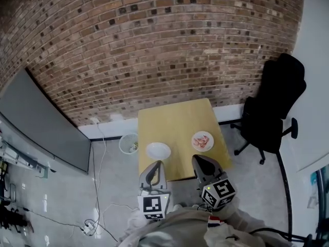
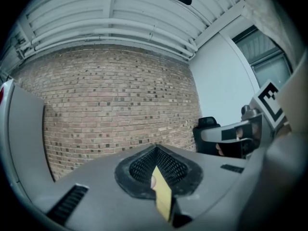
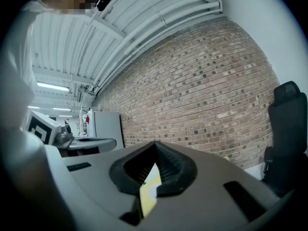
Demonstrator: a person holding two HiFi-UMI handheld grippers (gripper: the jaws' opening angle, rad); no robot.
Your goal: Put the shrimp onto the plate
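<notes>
At far left a grey panel [image 1: 46, 125] is seen along the brick wall [image 1: 154, 45]. Cables and a power strip [image 1: 88, 225] lie on the floor below it. A white wastebasket [image 1: 128, 143] is set just beside the left edge of the yellow table [image 1: 177, 120], which is placed against the wall. On the table's near-left part an empty white plate [image 1: 158, 151] is seen. The L gripper [image 1: 157, 165] is held just short of that plate, over the near table edge. Its jaws are pressed together w/ nothing between them. The R gripper [image 1: 198, 160] is held beside it, jaws likewise closed & empty. The shrimp [image 1: 203, 140], prob. a small pinkish heap but too small to count, are found on a small dish [image 1: 195, 144] at the table's near-right, apart from the white plate. A black office chair [image 1: 272, 107] stands right of the table.
</notes>
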